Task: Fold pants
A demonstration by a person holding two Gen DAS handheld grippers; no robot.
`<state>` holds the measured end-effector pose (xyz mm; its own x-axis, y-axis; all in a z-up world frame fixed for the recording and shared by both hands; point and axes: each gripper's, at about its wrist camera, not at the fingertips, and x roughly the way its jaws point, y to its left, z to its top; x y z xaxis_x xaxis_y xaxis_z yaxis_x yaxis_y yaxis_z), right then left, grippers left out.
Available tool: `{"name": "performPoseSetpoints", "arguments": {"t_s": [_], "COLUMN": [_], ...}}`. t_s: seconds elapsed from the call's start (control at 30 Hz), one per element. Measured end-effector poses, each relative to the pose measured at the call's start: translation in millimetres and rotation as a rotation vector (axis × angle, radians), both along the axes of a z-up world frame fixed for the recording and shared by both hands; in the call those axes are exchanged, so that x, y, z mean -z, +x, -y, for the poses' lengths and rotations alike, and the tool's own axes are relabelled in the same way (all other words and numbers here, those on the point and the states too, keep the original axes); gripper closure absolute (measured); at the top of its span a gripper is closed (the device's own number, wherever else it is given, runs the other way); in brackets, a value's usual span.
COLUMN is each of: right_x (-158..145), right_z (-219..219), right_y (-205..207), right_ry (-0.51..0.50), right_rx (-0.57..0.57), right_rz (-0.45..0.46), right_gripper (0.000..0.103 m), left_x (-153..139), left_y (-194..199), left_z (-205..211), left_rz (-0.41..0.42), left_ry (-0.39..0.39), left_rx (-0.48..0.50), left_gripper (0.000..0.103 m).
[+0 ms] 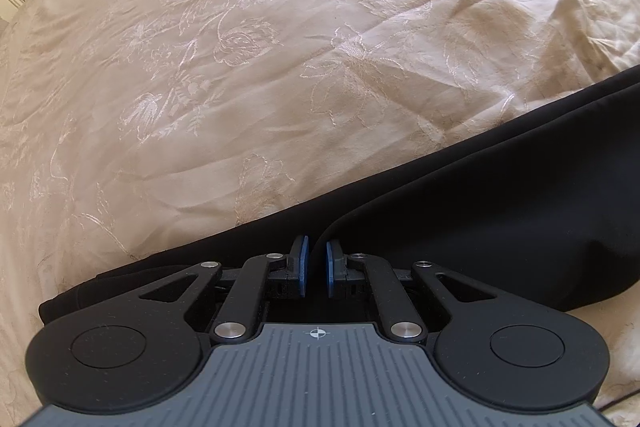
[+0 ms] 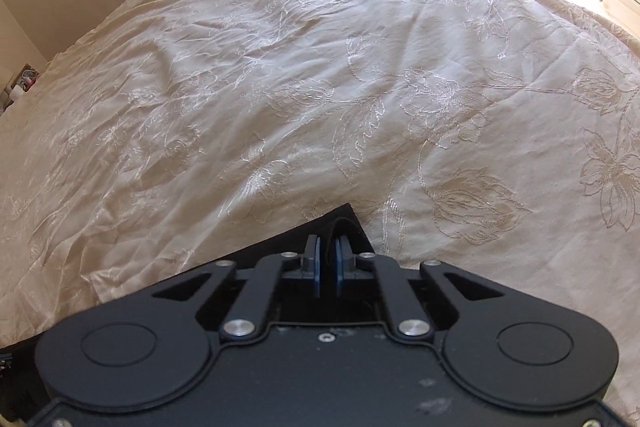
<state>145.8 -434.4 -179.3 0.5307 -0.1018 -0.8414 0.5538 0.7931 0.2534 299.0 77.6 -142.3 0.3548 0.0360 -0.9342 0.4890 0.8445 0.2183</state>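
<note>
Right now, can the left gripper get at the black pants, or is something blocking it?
Probably yes. The left gripper seems already pinched on a fold of the black pants, with nothing in between, only the cream bedspread around.

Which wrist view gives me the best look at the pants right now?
The left wrist view: the pants stretch away rightward over the bedspread, folds visible. The right wrist view shows only a corner pinched in the right hand-held gripper.

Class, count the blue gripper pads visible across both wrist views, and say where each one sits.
4. Two blue pads on the left gripper, two on the right gripper; both pairs pinch the black fabric pants.
</note>
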Motion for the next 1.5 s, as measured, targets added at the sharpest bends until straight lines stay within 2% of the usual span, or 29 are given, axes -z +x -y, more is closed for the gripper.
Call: {"name": "performPoseSetpoints", "arguments": {"t_s": [0.07,0.17,0.37,0.47,0.53,0.6,0.63,0.67,0.73,0.87,0.97,1.03,1.2,1.37,1.5], "right_x": [-9,-23,-12,4,16,22,21,20,19,14,0,-15,-53,-68,-68], "right_z": [-7,-5,9,10,12,12,12,11,10,8,4,-1,-25,-76,-134], "right_y": [1,2,21,33,39,39,37,35,31,24,15,8,-6,-13,-16], "right_ry": [-0.03,-0.052,-0.067,-0.07,-0.062,-0.053,-0.052,-0.054,-0.057,-0.084,-0.122,-0.164,-0.15,-0.084,0.005], "right_rx": [-0.009,0.035,0.088,0.085,0.09,0.111,0.119,0.125,0.133,0.153,0.174,0.176,0.106,-0.049,-0.199], "right_rz": [0.011,0.051,0.02,-0.054,-0.128,-0.17,-0.167,-0.163,-0.174,-0.188,-0.157,-0.112,0.024,0.094,0.101], "right_gripper": [0.095,0.096,0.096,0.094,0.091,0.083,0.083,0.082,0.08,0.078,0.078,0.078,0.078,0.077,0.075], "left_x": [-11,-24,-10,4,1,-8,-13,-18,-27,-47,-67,-80,-100,-86,-72], "left_y": [-3,-2,14,19,20,23,25,26,28,38,42,40,17,-39,-81], "left_z": [-2,-4,-6,-3,-3,-7,-11,-14,-19,-25,-26,-30,-47,-72,-95], "left_rz": [0.042,0.078,0.048,-0.038,-0.046,-0.052,-0.055,-0.055,-0.026,0.027,0.087,0.117,0.117,0.033,-0.029], "left_ry": [-0.021,-0.048,-0.052,-0.033,-0.029,-0.051,-0.066,-0.075,-0.073,-0.034,0.009,0.01,-0.017,-0.033,-0.047], "left_rx": [-0.026,-0.046,-0.068,-0.037,-0.012,-0.016,-0.02,-0.026,-0.03,-0.021,-0.014,-0.025,-0.128,-0.235,-0.299], "left_gripper": [0.094,0.094,0.094,0.093,0.093,0.092,0.089,0.079,0.072,0.071,0.071,0.071,0.069,0.068,0.069]}}
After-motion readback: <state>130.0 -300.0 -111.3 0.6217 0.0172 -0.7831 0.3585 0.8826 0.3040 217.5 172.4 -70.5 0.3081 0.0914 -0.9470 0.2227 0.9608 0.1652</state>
